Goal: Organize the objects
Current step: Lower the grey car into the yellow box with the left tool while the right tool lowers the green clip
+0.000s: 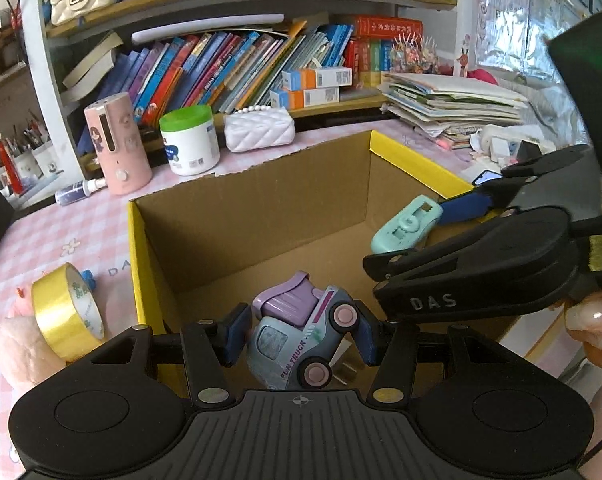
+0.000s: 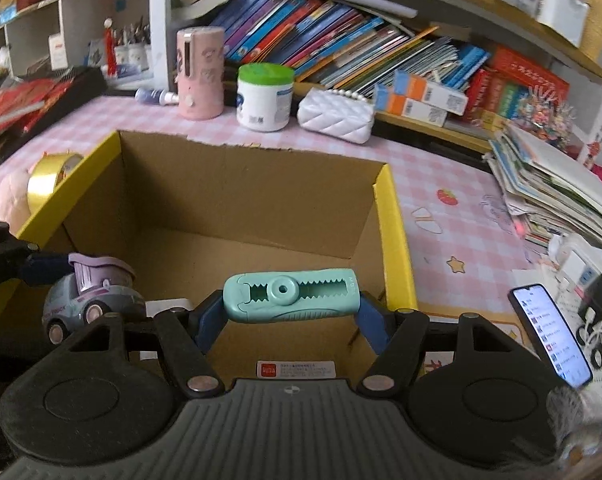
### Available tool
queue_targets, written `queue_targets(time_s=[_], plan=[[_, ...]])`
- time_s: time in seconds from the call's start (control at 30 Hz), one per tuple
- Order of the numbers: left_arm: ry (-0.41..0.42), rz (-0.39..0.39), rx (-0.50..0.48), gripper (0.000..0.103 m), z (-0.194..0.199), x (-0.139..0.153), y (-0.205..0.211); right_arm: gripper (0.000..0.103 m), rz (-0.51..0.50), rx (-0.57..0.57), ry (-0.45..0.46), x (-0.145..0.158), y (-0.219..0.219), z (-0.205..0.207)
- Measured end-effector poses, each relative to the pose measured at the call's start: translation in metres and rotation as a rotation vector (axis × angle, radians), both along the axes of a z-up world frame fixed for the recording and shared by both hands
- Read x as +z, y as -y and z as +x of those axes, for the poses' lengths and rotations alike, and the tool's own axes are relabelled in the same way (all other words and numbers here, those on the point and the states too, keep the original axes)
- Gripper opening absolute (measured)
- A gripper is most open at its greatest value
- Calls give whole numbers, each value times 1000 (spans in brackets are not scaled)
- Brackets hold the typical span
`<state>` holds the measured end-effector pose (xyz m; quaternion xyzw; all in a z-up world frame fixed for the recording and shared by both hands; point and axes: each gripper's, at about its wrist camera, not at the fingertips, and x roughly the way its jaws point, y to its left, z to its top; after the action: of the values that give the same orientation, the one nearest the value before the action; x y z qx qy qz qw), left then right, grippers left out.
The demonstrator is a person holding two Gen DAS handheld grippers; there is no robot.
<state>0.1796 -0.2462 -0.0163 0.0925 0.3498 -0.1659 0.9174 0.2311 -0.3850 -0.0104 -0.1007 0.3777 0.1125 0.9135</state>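
An open cardboard box [image 1: 261, 208] with yellow rims stands on the pink checked table; it also shows in the right wrist view [image 2: 237, 200]. My left gripper [image 1: 299, 334] is shut on a grey and purple toy truck [image 1: 297, 332], held over the box's near side. The truck also shows in the right wrist view [image 2: 89, 296]. My right gripper [image 2: 291, 312] is shut on a teal utility knife [image 2: 291, 294], held over the box's front edge. In the left wrist view the knife [image 1: 407, 230] and right gripper [image 1: 433, 220] sit at the box's right side.
A gold tape roll [image 1: 67, 314] and pink plush [image 1: 25, 344] lie left of the box. A pink cylinder [image 1: 119, 144], green-lidded tub [image 1: 189, 140] and white quilted purse [image 1: 259, 128] stand behind it. A phone [image 2: 551, 334] and stacked papers [image 2: 553, 192] lie right.
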Motion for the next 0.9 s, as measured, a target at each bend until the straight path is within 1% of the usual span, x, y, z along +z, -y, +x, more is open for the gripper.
queue_targets(time_s=[0.27, 0.6, 0.73, 0.8, 0.87, 0.9], plan=[[7, 21, 3, 53, 1, -1, 3, 67, -30, 58, -18, -6, -5, 16], [4, 12, 13, 53, 1, 0, 0, 67, -31, 76, -38, -5, -6, 19], [14, 16, 15, 54, -2, 3, -2, 67, -39, 77, -41, -6, -8, 19], [18, 18, 17, 55, -3, 4, -3, 67, -45, 78, -42, -6, -8, 19], [22, 22, 27, 63, -5, 5, -4, 67, -45, 76, -41, -7, -9, 18], [24, 22, 32, 64, -6, 5, -4, 67, -45, 74, -40, -7, -9, 18]])
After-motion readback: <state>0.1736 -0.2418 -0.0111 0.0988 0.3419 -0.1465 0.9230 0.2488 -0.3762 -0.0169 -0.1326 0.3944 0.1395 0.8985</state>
